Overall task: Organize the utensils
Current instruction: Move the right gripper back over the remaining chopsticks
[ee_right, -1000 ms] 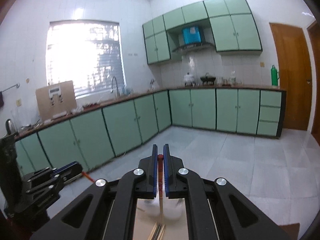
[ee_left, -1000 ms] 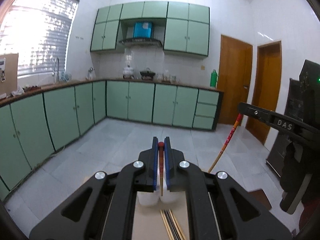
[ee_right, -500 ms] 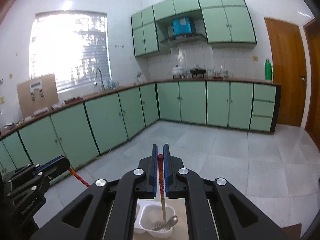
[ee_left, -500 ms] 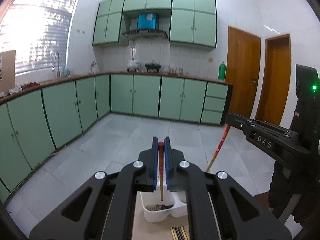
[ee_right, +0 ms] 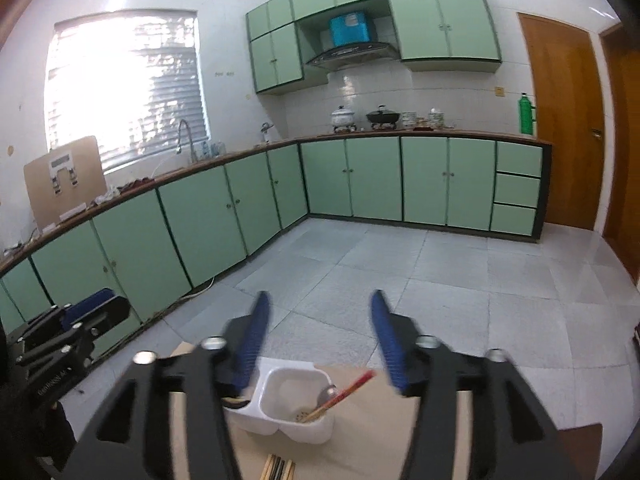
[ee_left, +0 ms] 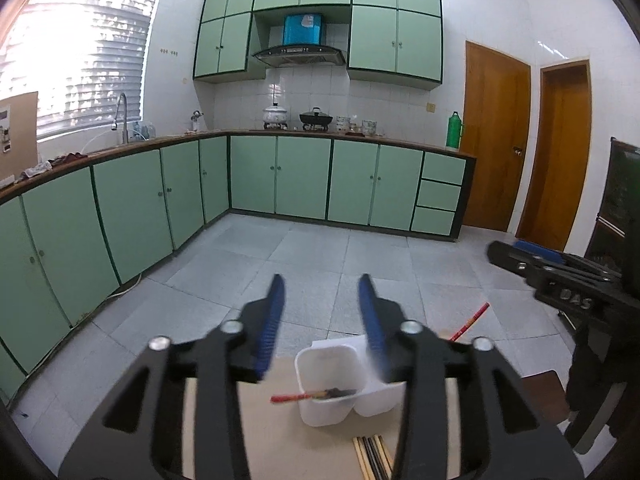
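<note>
A white two-compartment holder point(ee_left: 328, 384) stands on the tan worktop point(ee_left: 276, 440), under both pairs of tongs. From the left wrist view, the nearer compartment holds a red-handled utensil point(ee_left: 298, 397) lying nearly flat, its handle poking out over the rim to the left; a second red-handled stick point(ee_left: 468, 322) rises from behind the right finger, and its lower end is hidden. The right wrist view shows what that view cannot: the far compartment point(ee_right: 298, 396) holds a metal spoon point(ee_right: 328, 393) and a red-handled chopstick point(ee_right: 348, 392) leaning up to the right. A bundle of loose chopsticks point(ee_left: 370, 456) lies on the worktop just in front of the holder. The left tongs point(ee_left: 322, 320) are spread wide and grip nothing; the right tongs point(ee_right: 318, 336) are equally wide apart and empty.
</note>
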Motion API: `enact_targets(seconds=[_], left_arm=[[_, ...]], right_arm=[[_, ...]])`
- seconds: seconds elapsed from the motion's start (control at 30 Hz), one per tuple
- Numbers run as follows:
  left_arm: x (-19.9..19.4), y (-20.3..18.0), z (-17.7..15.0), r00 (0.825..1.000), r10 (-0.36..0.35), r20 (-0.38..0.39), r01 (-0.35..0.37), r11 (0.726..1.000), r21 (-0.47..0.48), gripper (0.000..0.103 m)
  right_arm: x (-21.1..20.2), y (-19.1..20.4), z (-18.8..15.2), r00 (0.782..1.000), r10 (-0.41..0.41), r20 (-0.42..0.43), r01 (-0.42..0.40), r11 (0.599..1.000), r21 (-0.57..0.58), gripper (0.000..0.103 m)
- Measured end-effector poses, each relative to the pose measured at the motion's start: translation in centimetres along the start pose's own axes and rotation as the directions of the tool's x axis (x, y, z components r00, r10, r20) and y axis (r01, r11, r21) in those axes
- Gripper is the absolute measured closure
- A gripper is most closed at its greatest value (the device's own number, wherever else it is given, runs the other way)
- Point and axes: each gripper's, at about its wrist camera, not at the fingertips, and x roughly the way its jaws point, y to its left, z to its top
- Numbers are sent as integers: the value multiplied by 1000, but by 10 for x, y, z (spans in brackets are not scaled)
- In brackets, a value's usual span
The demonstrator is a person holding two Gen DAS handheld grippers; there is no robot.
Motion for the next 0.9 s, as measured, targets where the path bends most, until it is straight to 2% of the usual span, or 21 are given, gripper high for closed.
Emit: enact_targets(seconds=[0.07,0.13,0.27,0.57,0.73,0.9], left_arm=[[-15,1,-6,1000,5,9,-5,1000,-1,47],[-29,2,-15,1000,10,11,-10,1000,-3,39],[-55,4,-46,1000,9,0,-9,1000,-8,28],[-90,2,-139,992,27,-121,-28,1000,-7,24],[-97,-1,-185,977,44,-209,-39,999,26,24],[-102,3,-219,962,54,-269,-49,998,26,24]], right_arm=[[-13,-3,-8,1000,-6,6,6,1000,1,37],[-31,-5,-21,1000,-14,10,14,1000,-1,30],[-58,-7,-55,1000,8,3,-8,999,31,20],[-89,11,-155,995,-30,-98,31,999,14,15],[-98,27,-208,984,-34,-177,34,999,-1,15],[-103,39,-243,974,-31,-225,31,1000,-5,15]])
